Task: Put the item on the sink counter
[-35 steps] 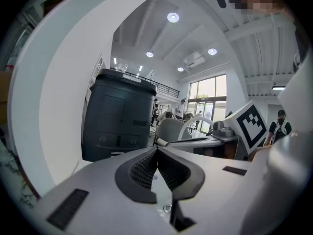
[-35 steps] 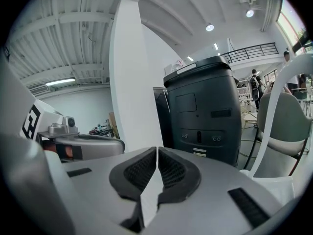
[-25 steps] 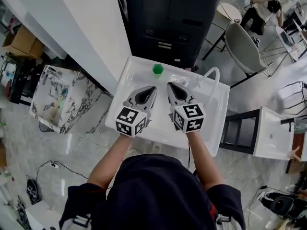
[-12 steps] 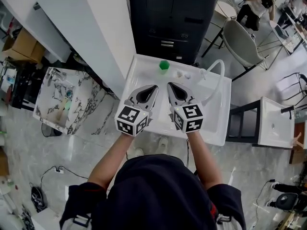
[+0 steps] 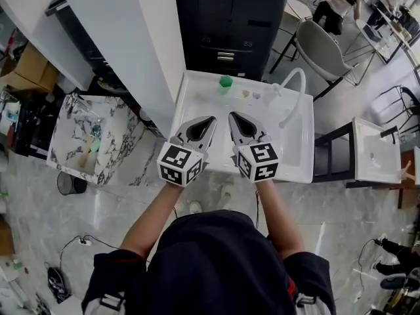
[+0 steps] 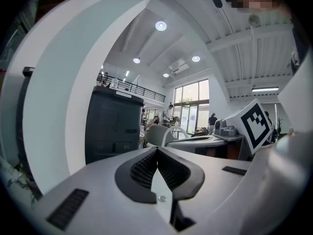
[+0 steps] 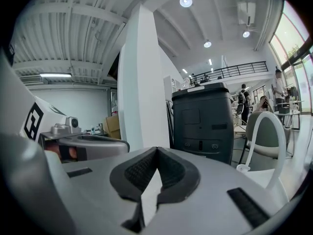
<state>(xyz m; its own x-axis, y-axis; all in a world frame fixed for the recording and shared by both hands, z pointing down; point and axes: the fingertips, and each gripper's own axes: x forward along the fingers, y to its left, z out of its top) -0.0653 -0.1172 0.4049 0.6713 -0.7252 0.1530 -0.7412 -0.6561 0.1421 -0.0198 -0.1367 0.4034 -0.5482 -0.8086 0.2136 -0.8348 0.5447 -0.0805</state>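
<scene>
1. White rectangular sink counter (image 5: 197,100) stands below the person, against a tall black cabinet (image 5: 230,25).
2. Small green cup (image 5: 226,81) stands upright on the counter's far part, near the back edge and left of the white arched faucet (image 5: 296,90). Two tiny pale objects (image 5: 251,94) lie between the cup and the faucet base; they are too small to tell what they are.
3. Left gripper (image 5: 210,119) is held over the counter's near half. Its jaws are pressed together with nothing between them, as the left gripper view shows (image 6: 157,149).
4. Right gripper (image 5: 231,115) sits just beside the left one, also over the near half. Its jaws are closed too and hold nothing (image 7: 156,150).
5. Green cup is well apart from both grippers and touches neither.
6. Both grippers point roughly level toward the black cabinet (image 7: 203,121).
7. Marble-patterned basin (image 5: 72,136) sits off to the left, past a white wall panel (image 5: 125,38).
8. Grey chair (image 5: 321,48) stands behind the counter's right corner.
</scene>
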